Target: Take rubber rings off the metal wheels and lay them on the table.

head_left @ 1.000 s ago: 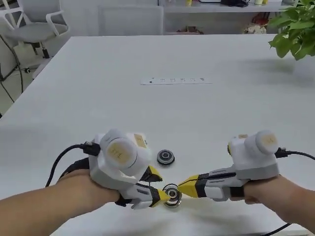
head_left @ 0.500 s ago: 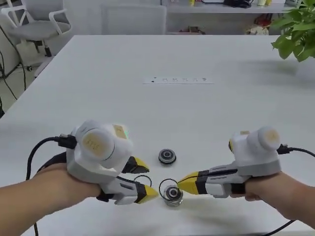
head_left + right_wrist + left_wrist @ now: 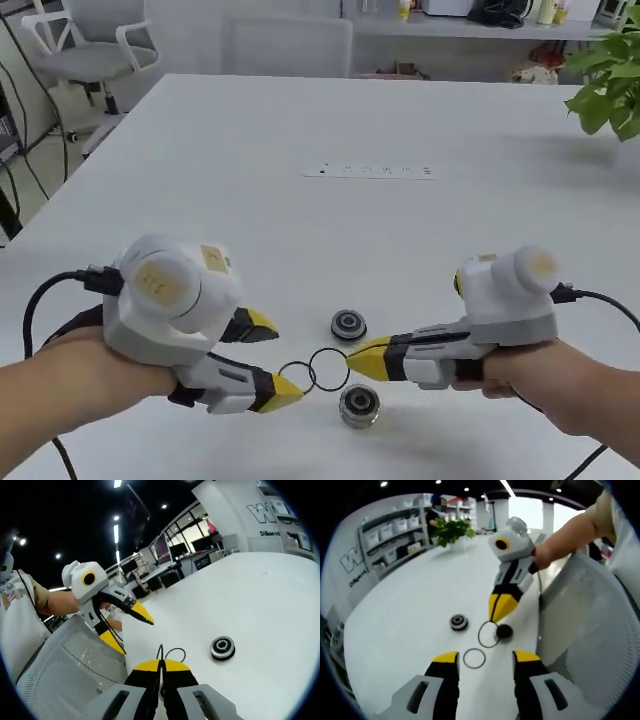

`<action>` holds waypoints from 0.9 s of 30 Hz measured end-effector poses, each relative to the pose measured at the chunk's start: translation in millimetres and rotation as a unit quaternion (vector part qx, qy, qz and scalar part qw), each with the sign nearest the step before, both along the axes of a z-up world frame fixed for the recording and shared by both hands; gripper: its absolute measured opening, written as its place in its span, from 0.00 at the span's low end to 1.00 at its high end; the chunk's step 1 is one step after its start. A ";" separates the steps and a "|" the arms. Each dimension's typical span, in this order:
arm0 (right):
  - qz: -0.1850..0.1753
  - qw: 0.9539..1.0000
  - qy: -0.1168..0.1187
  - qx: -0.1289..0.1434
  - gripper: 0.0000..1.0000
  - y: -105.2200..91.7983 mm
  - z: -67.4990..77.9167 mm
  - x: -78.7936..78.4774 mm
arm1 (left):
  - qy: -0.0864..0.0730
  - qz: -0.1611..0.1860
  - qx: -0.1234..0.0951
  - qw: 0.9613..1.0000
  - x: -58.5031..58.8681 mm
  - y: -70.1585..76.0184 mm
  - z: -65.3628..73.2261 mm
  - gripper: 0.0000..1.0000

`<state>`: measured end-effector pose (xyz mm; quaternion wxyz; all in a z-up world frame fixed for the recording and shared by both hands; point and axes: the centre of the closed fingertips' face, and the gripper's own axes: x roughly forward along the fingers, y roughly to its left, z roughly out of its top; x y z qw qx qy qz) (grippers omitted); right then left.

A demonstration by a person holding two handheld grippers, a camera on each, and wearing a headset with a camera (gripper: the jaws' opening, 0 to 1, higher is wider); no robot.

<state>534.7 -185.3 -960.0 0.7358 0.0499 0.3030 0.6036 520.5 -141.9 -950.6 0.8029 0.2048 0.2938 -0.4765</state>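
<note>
Leftmost in the head view, a hand held the left tongs (image 3: pixel 281 361) low over the white counter (image 3: pixel 200 190), with the two yellow tips spread well apart and nothing between them in a grip. In the left gripper view a small rubber ring (image 3: pixel 474 649) lay flat on the counter in the gap between those open tips, touching neither of them.

Just beside it to the right was a larger rubber ring (image 3: pixel 479 635). One edge of it was pinched at the very point of the right tongs (image 3: pixel 352 360), which were squeezed together on it. Whether its far edge rested on the counter could not be told. In the head view the two rings seemed to meet edge to edge; in the left gripper view a sliver of counter showed between them.

Next came the two wheels. The farther metal wheel (image 3: pixel 348 324) stood on the counter just beyond the rings, with a dark band round its rim. The nearer metal wheel (image 3: pixel 359 404) sat just under the tip of the right tongs.

On the right, the other hand held the right tongs almost level. Farther back lay a power strip (image 3: pixel 370 171), and a potted plant (image 3: pixel 610 80) stood at the far right corner.
</note>
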 end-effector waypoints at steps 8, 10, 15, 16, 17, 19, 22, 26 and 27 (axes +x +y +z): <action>-0.010 1.000 0.006 0.007 0.00 15.7 -1.6 12.9 | 0.001 0.019 0.001 1.000 0.1 15.9 0.4 0.47; -0.011 1.000 0.008 0.008 0.00 18.4 -2.7 14.7 | 0.000 0.023 0.002 1.000 0.4 19.5 0.9 0.48; -0.012 1.000 0.015 0.007 0.00 25.8 -6.7 17.5 | -0.001 0.032 0.002 0.999 1.9 25.5 2.0 0.50; -0.012 1.000 0.018 0.007 0.00 27.4 -7.6 17.7 | -0.001 0.034 0.002 0.999 2.1 26.3 2.0 0.51; -0.013 1.000 0.018 0.007 0.00 28.2 -8.5 18.0 | 0.000 0.036 0.001 0.999 2.0 27.3 1.7 0.51; -0.013 1.000 0.023 0.004 0.00 30.3 -11.2 18.0 | 0.002 0.036 0.001 0.999 1.0 28.2 1.0 0.52; -0.012 0.999 0.030 -0.001 0.00 32.9 -17.0 17.6 | 0.003 0.038 0.002 0.999 -0.1 30.2 -0.3 0.53; -0.012 0.999 0.039 -0.006 0.00 34.4 -22.8 17.2 | 0.005 0.042 0.002 0.999 -0.9 33.5 -1.8 0.54; -0.013 0.999 0.043 -0.008 0.00 34.6 -24.3 16.7 | 0.005 0.042 0.003 0.999 -1.3 34.2 -2.0 0.54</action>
